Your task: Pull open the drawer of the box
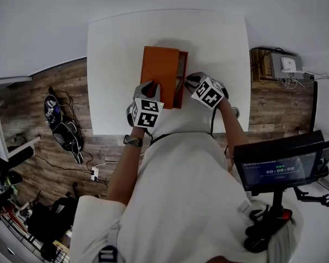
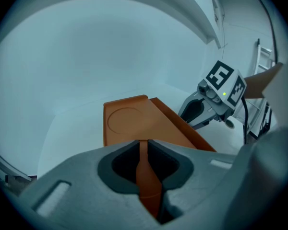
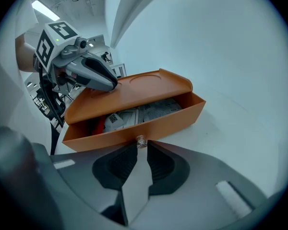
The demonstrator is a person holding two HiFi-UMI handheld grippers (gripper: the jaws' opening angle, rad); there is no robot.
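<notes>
An orange box (image 1: 160, 70) lies on the white table (image 1: 208, 43). Its drawer (image 1: 180, 84) stands out to the right. My left gripper (image 1: 152, 86) is at the box's near left corner, and in the left gripper view its jaws (image 2: 143, 147) are shut on a thin orange edge of the box (image 2: 129, 121). My right gripper (image 1: 191, 81) is at the drawer's front. The right gripper view shows its tips (image 3: 141, 145) closed on the small clear knob (image 3: 141, 141) of the drawer front (image 3: 149, 126). Printed papers (image 3: 153, 110) lie inside the drawer.
The table's near edge runs just below both grippers. A monitor on a stand (image 1: 279, 163) is at the person's right. Cables and dark gear (image 1: 63, 127) lie on the wood floor to the left, and a shelf with devices (image 1: 282, 64) stands beyond the table's right side.
</notes>
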